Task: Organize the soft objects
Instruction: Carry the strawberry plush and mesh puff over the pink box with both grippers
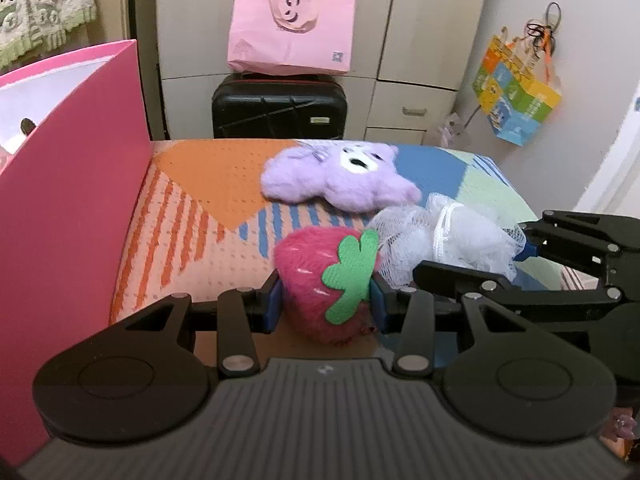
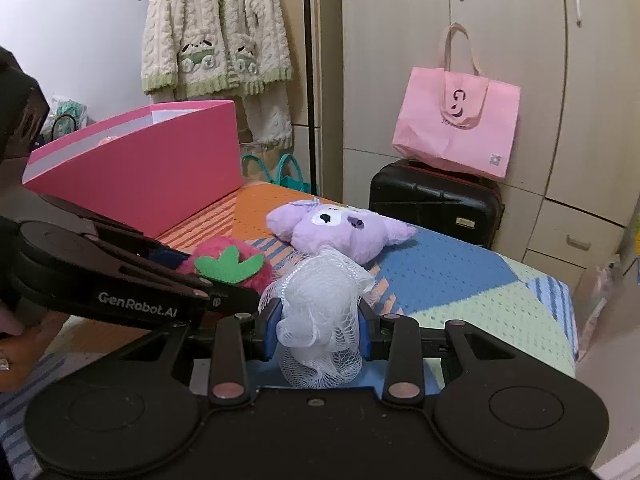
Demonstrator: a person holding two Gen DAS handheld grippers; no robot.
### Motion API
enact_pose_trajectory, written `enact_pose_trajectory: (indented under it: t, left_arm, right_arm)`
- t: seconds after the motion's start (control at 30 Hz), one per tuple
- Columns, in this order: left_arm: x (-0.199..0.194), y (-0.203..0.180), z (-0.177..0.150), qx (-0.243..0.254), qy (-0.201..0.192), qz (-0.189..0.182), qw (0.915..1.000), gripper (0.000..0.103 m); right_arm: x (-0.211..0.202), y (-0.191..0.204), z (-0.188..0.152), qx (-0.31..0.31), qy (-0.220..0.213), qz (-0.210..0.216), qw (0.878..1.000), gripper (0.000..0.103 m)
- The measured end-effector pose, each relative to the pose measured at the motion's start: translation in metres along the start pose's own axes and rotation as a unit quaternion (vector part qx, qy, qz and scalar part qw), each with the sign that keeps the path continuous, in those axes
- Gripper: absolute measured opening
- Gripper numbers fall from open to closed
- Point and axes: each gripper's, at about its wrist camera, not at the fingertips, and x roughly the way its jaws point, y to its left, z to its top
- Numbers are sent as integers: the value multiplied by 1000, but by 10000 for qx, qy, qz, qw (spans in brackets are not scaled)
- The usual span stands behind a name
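Pink cardboard fills the far left: a tall open box (image 1: 76, 184) stands on the left end of the patterned knit cover (image 1: 208, 184), its near wall running away toward the wardrobe. Just right of it, the left gripper (image 1: 324, 304) is closed snugly on a fuzzy pink strawberry (image 1: 312, 280), blue pads pressing both flanks; the toy sits low on the cover with its green felt leaf (image 1: 350, 276) facing up and to the right, and its long axis seems to run from the leaf end down toward the camera. Behind it, in the middle of the cover, a purple plush (image 1: 340, 180) lies flat and face up, stretched crosswise, its head toward the black suitcase (image 1: 278, 110) that carries a pink bag (image 1: 292, 36). Right of the strawberry and touching it, the white mesh sponge (image 2: 320, 320) is gripped by the right gripper (image 2: 318, 332), whose fingers are drawn partly in against its sides; the bundle stands roughly upright, its cord loop (image 2: 296, 276) pointing away toward the plush.
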Motion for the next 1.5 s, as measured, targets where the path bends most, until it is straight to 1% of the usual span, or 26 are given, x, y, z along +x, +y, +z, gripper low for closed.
enact_pose_trajectory:
  t: [0.27,0.43,0.53,0.63,0.7,0.77,0.93,1.0,1.07,1.13,1.2,1.27,1.33,1.43,1.5]
  left_arm:
    - [-20,-6,-19,123,132,-286,9994,42]
    - [-36,-6,-29,53,317,-652,9974,42]
    - [-47,-8,-37,111,352,-781,9963,42]
    - [-58,-8,-44,180,400,-819,9957,42]
    - [-64,-4,-47,76,573,-909,9942,42]
    - [-75,2,-49,-19,641,-1119,9917,42]
    - [-107,9,-59,354,610,-1206,9902,42]
    - [-115,14,-65,386,703,-1252,9889,42]
    - [-122,21,-72,400,869,-1369,9860,42]
    - [-128,30,-78,296,1126,-1516,9816,42]
    - [-134,38,-82,214,1281,-1593,9786,42]
    - [-143,46,-85,218,1314,-1549,9789,42]
    - [-155,55,-86,256,1261,-1436,9812,42]
    - [-171,70,-84,235,1263,-1346,9825,42]
    - [-181,79,-82,184,1290,-1362,9821,42]
  right_arm:
    - [-28,6,-20,391,-13,-330,9987,42]
    - [-47,6,-34,870,-49,-401,9954,42]
    - [-59,12,-43,946,-57,-509,9942,42]
    - [-72,22,-52,972,-38,-627,9933,42]
    - [-81,27,-58,1069,-34,-693,9918,42]
    - [-92,31,-63,1193,-24,-734,9901,42]
    - [-115,44,-67,1154,-137,-682,9909,42]
    - [-122,51,-67,1069,-134,-607,9923,42]
    - [-125,59,-65,988,-52,-440,9941,42]
    - [-125,66,-61,1008,148,-306,9943,42]
    - [-126,74,-58,1046,295,-88,9940,42]
    - [-127,81,-52,1102,379,175,9930,42]
    - [-129,88,-46,1091,450,408,9922,42]
    - [-131,101,-36,1027,564,620,9912,42]
    - [-132,110,-29,990,661,754,9900,42]
